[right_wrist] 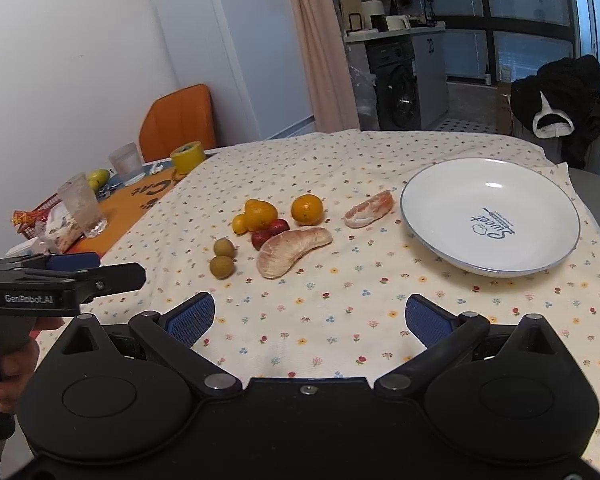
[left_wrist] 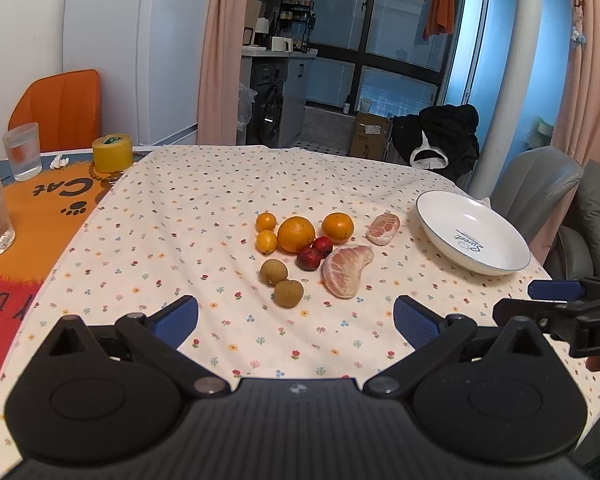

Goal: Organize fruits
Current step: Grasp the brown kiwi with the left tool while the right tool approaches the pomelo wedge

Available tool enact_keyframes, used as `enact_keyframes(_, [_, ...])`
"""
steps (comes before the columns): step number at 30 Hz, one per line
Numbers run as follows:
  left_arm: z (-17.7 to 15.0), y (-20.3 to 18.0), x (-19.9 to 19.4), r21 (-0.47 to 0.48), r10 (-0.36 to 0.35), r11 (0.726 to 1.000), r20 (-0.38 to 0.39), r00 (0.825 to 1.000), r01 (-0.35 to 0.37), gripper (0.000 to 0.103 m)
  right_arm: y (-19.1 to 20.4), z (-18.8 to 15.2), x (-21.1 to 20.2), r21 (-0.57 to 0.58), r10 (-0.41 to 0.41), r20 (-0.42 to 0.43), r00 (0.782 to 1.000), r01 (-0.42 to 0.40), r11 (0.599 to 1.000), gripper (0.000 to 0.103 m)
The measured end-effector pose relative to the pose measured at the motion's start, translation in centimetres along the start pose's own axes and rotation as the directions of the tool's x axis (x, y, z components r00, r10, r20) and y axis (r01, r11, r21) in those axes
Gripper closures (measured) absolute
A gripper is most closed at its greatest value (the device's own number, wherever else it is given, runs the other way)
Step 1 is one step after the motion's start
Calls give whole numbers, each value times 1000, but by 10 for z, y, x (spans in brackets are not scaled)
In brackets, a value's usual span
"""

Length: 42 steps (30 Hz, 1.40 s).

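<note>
- The left gripper (left_wrist: pixel 296 318) is hovering with fingers spread wide, gripping nothing.
- The right gripper (right_wrist: pixel 310 320) is likewise gaping, empty.
- The fruits (left_wrist: pixel 300 248) are lying on the table (left_wrist: pixel 220 200) ahead of both, apart from the fingers, left of the plate (left_wrist: pixel 432 224).

Sm yellow fruit (right_wrist: pixel 240 224) half hidden behind orange (right_wrist: pixel 261 214).

A cream tablecloth (right_wrist: pixel 340 320) dotted with small red, yellow and blue flowers carries orange citrus (right_wrist: pixel 307 209), two dark red fruits (right_wrist: pixel 278 226), two olive-brown ones (right_wrist: pixel 222 267), pinkish peeled segments (right_wrist: pixel 292 252) and, at two o'clock, a white plate (right_wrist: pixel 440 200) with what looks like a blue-grey rim.
</note>
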<state>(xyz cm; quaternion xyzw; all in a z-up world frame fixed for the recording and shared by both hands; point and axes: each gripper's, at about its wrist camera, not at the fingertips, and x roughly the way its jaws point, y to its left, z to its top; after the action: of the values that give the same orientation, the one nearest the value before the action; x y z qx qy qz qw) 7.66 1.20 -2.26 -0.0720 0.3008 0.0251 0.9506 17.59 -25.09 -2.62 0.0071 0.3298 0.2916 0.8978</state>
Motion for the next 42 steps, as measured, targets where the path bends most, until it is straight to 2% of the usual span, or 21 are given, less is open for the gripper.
enact_keyframes(9, [5, 9, 23, -32, 5, 999, -2, 1000, -5, 1, -3, 10, 27, 39, 22, -19, 1000, -21, 999, 0])
enact_keyframes(16, [5, 12, 38, -42, 16, 999, 5, 1000, -16, 4, 3, 16, 47, 28, 51, -39, 998, -50, 998, 0])
enact_keyframes(23, [5, 15, 56, -63, 6, 998, -18, 1000, -7, 17, 7, 20, 67, 19, 64, -54, 996, -63, 998, 0])
enact_keyframes(32, [1, 16, 82, -82, -12, 997, -61, 998, 7, 39, 5, 24, 86, 21, 57, -52, 997, -56, 998, 0])
enact_keyframes(39, [-2, 15, 99, -99, -23, 995, -88, 996, 14, 51, 7, 25, 98, 5, 73, -55, 996, -73, 997, 4])
enact_keyframes(42, [-2, 14, 104, -103, -18, 995, -90, 996, 9, 52, 7, 25, 104, 15, 85, -61, 995, -84, 996, 6])
